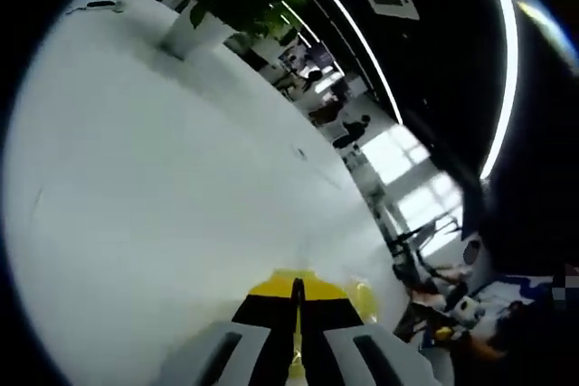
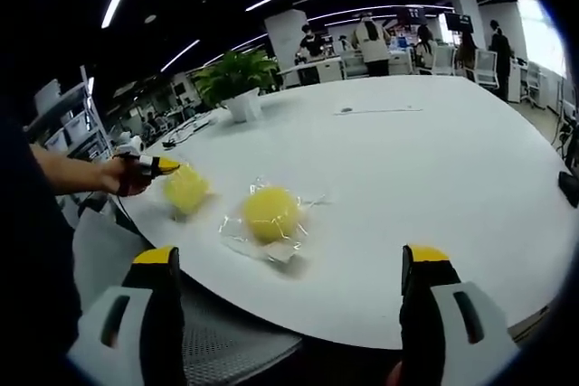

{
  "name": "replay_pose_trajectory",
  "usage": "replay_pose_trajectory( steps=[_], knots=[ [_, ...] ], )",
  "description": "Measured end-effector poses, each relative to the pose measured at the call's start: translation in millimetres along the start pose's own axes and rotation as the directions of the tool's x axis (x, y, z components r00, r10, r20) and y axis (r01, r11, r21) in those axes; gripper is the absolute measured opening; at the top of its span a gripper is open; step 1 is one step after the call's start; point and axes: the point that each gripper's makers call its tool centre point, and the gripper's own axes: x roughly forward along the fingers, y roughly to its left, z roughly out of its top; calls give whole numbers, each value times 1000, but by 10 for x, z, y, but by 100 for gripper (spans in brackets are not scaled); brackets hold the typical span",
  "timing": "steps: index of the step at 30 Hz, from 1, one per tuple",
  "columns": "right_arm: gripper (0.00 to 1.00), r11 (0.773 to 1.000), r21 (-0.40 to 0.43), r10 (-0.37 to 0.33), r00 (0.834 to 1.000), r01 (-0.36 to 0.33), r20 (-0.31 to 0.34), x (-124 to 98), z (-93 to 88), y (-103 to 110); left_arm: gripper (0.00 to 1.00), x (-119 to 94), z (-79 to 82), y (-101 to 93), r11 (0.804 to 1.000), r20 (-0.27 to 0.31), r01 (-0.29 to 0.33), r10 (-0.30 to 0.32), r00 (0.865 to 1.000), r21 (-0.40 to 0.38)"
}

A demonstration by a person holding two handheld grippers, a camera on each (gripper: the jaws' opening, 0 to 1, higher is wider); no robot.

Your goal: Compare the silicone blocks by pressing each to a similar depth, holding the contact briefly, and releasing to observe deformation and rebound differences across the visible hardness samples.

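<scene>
The left gripper [image 2: 167, 166], jaws clenched, is pressed against the left yellow silicone block [image 2: 186, 189]; the right gripper [image 2: 294, 300], jaws released, is held nearest the round yellow wrapped block [image 2: 270, 212] at centre frame.

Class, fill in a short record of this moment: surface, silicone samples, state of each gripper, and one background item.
surface: white table
samples: yellow block by the left gripper's tip; yellow round sample on clear wrap
left gripper: jaws shut, tips at the yellow block
right gripper: jaws wide open, hanging short of the table edge
background: potted plant
</scene>
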Motion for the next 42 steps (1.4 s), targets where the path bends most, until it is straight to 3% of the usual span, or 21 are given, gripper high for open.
replay_pose_trajectory(
  steps=[7, 10, 14, 17, 19, 23, 25, 27, 29, 34, 35, 36, 42],
  knots=[
    [95, 1000, -8, 14, 1000, -14, 1, 14, 28, 23, 0, -62, 100, -222, 998, 28, 20, -22, 999, 61],
    [95, 1000, -16, 23, 1000, -23, -4, 22, 10, 39, 0, -82, 41, -131, 993, -24, -49, 52, 998, 111],
    [96, 999, -34, 26, 999, -27, -28, 15, -15, 13, 0, -75, 42, -280, 989, -27, -7, 11, 1000, 145],
    [95, 1000, -7, 19, 1000, -19, -18, 24, 1, -41, 0, -66, -9, -421, 976, -67, 21, -6, 998, 219],
    [95, 1000, -11, 18, 1000, -18, -9, 31, 36, -39, 0, -60, -19, -471, 953, -77, 32, -9, 997, 300],
    [95, 1000, -4, 23, 1000, -23, -2, 61, 41, -32, 0, -81, 33, -561, 948, -49, 20, -4, 999, 317],
    [95, 999, -22, 25, 1000, -25, 10, 75, 82, -18, 0, -110, 147, -625, 892, 0, -1, 1, 1000, 452],
    [95, 1000, -22, 19, 999, -18, 37, 64, 166, -15, 0, -127, 161, -703, 894, -9, 14, -11, 1000, 448],
    [95, 1000, -9, 28, 998, -28, 57, 71, 225, -3, 0, -141, 209, -768, 884, -6, 25, -25, 1000, 468],
    [96, 998, -35, 46, 996, -43, 72, 42, 343, 74, 0, -187, 391, -959, 884, 11, 69, -83, 996, 462],
    [96, 998, -43, 49, 996, -46, 79, 40, 378, 92, 0, -194, 425, -1038, 864, 9, 95, -114, 993, 495],
    [96, 998, -46, 51, 995, -47, 82, 39, 391, 98, 0, -206, 455, -1086, 856, 7, 98, -119, 993, 508],
    [96, 993, -69, 101, 988, -93, 114, 65, 618, 255, 0, -287, 656, -1334, 836, 6, 132, -161, 987, 533]
  ],
)
